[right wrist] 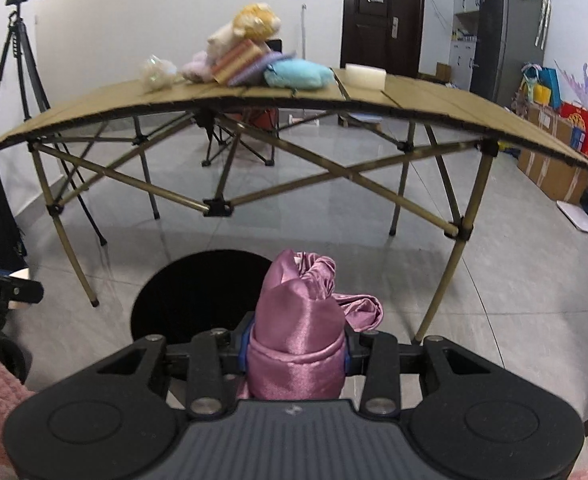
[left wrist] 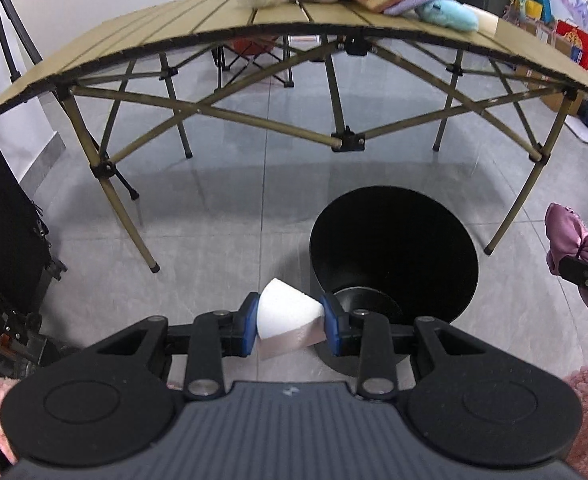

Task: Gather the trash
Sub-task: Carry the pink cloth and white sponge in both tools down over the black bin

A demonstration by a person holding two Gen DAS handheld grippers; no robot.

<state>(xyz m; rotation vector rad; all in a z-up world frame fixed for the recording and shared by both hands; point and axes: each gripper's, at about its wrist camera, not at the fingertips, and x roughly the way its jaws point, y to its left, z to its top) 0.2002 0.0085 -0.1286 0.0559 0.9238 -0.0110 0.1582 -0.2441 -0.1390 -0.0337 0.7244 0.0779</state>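
Observation:
My left gripper is shut on a white foam wedge, held just left of and above the rim of a black round trash bin on the floor. My right gripper is shut on a crumpled pink satin cloth, held to the right of the same bin. The pink cloth also shows at the right edge of the left wrist view. The left gripper shows at the left edge of the right wrist view.
A tan folding table stands beyond the bin, with a pile of plush items and sponges and a white block on it. A tripod stands at left, boxes and bags at right, and a folding chair behind the table.

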